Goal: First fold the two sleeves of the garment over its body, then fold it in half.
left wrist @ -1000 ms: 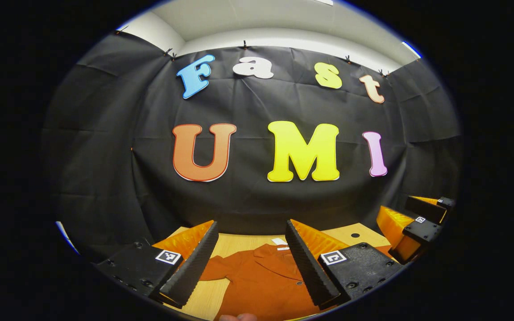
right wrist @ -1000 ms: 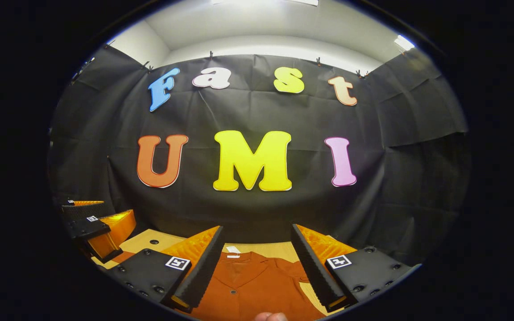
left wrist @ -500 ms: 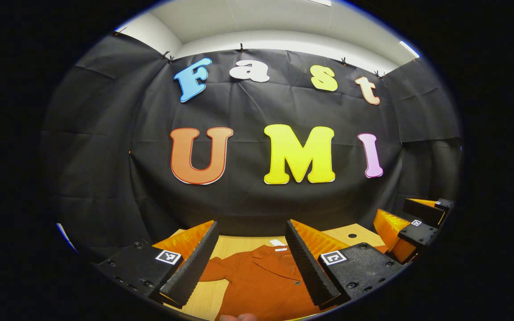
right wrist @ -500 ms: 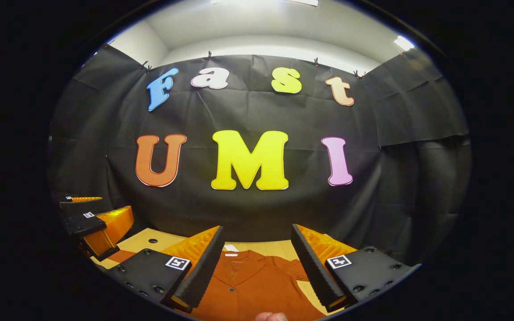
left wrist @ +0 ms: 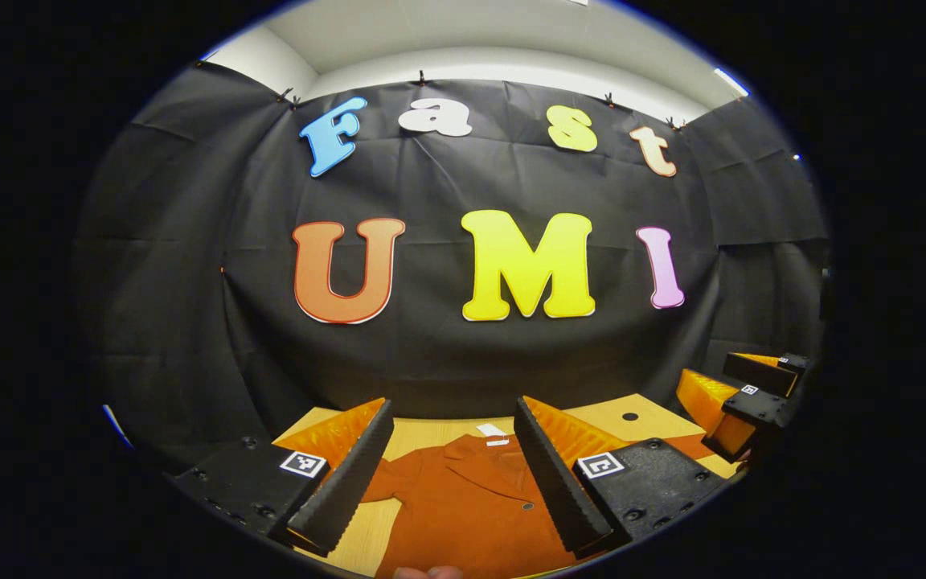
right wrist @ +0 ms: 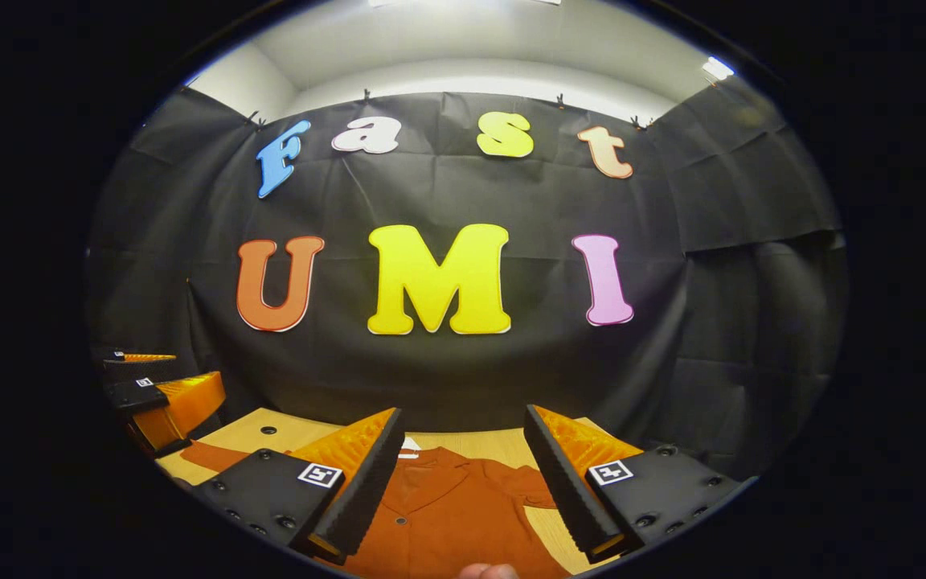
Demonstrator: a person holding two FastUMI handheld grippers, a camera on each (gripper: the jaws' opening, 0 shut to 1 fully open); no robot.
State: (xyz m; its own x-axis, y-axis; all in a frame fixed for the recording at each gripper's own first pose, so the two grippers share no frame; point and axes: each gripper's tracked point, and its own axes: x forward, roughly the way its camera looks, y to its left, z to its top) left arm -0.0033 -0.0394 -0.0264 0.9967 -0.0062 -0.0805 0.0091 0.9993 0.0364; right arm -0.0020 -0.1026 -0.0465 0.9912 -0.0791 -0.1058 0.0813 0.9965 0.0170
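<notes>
A rust-orange collared shirt lies flat on the wooden table, collar toward the wall, a white tag at its neck. In the left gripper view my left gripper is held open above the shirt, nothing between its fingers. The right gripper shows at the far right of that view. In the right gripper view the shirt lies below my open right gripper, and the left gripper shows at the far left over a sleeve. A fingertip shows at the bottom edge.
The table ends at the black cloth wall just past the shirt's collar. A small dark hole sits in the tabletop near its far right corner, and another hole near the far left.
Both views have tilted slightly downward, so more of the shirt and table shows. The grippers stay open and apart, each drifting a little outward.
</notes>
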